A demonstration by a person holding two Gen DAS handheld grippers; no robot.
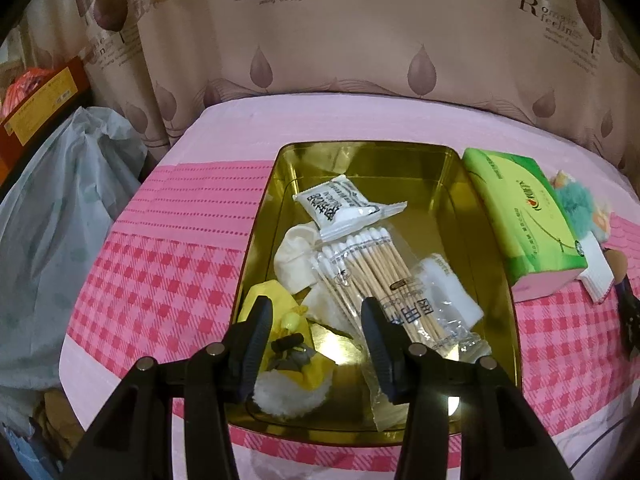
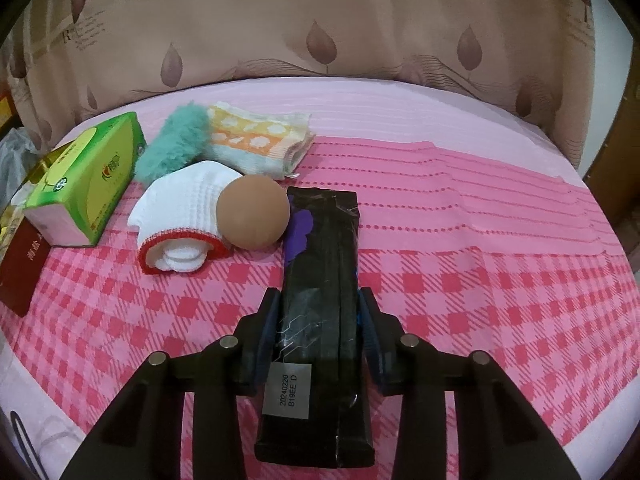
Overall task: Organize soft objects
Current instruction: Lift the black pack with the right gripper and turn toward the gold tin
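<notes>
In the left wrist view a gold tin (image 1: 496, 240) holds a cotton swab pack (image 1: 384, 280), a white sachet (image 1: 344, 206), white cloth (image 1: 296, 256) and a yellow and white fluffy item (image 1: 296, 364). My left gripper (image 1: 318, 320) is open above the tin's near end, empty. In the right wrist view my right gripper (image 2: 320, 312) is shut on a long black packet (image 2: 320, 280) lying on the pink cloth. Beyond it lie a brown sponge ball (image 2: 253, 211), a white glove with a red cuff (image 2: 180, 216), a teal fluffy item (image 2: 176, 148) and a folded towel (image 2: 256, 140).
A green tissue pack (image 1: 524, 224) lies right of the tin and shows in the right wrist view (image 2: 86, 180). A dark red booklet (image 2: 20, 272) lies at the left. A grey plastic bag (image 1: 52, 220) sits off the bed's left. A patterned curtain (image 2: 320, 20) hangs behind.
</notes>
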